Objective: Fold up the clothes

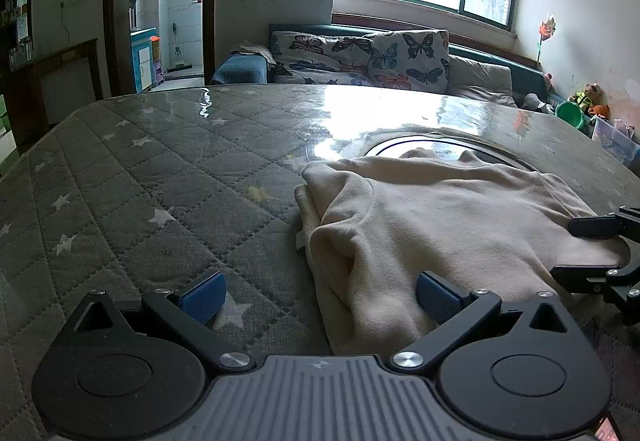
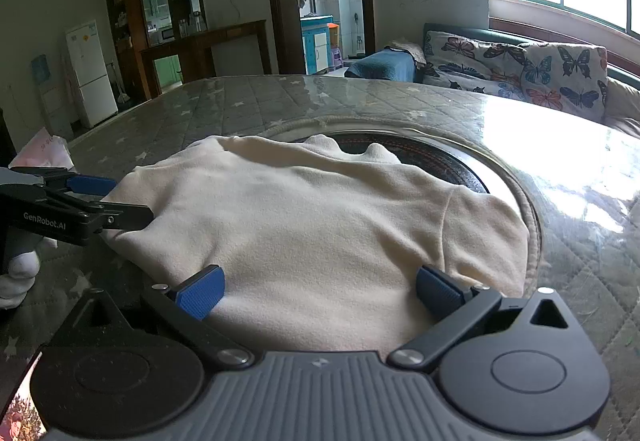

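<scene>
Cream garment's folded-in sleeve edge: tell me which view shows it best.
Left wrist view: the cream garment shows its layered folded edge at the left side, unobstructed. The right wrist view shows mostly the flat top; there the left gripper covers that edge.

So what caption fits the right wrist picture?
Open right gripper over a cream top on a quilted table, left gripper alongside.

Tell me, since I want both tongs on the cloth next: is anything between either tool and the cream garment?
Nothing visible. The left tongs stand open at the garment's left edge, one pad on the cloth. The right tongs stand open over it.
</scene>
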A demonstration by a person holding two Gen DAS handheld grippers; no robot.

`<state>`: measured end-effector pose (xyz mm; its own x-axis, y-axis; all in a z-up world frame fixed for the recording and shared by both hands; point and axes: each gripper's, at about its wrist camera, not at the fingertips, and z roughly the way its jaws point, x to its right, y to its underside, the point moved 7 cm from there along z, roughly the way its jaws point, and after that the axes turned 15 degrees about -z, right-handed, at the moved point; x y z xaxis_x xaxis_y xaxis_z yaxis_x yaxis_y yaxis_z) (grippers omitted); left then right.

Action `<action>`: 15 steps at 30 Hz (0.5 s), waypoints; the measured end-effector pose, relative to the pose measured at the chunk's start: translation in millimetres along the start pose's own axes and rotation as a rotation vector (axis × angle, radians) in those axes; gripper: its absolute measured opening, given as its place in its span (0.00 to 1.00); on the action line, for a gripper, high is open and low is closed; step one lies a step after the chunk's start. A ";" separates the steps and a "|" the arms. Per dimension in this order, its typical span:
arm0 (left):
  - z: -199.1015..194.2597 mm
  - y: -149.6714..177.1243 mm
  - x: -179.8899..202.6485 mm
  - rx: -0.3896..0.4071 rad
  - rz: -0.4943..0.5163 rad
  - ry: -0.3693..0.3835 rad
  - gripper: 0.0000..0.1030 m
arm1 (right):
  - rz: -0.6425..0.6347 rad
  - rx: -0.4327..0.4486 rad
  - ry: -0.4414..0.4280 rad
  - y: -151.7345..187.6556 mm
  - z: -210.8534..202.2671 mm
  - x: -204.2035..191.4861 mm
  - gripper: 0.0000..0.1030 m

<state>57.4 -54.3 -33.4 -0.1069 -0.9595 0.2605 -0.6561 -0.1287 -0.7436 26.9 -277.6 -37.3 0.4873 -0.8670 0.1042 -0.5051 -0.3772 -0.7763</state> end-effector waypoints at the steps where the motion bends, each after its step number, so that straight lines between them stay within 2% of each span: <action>1: 0.1 0.2 0.2 0.000 0.000 0.000 1.00 | 0.000 0.000 0.000 0.1 0.1 -0.2 1.00; 15: 0.2 0.2 -0.2 0.000 0.000 0.000 1.00 | 0.000 0.000 -0.001 0.4 0.0 0.0 1.00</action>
<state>57.5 -54.2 -33.8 -0.1069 -0.9596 0.2604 -0.6560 -0.1287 -0.7437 26.8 -277.8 -37.6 0.4879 -0.8667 0.1042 -0.5048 -0.3775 -0.7763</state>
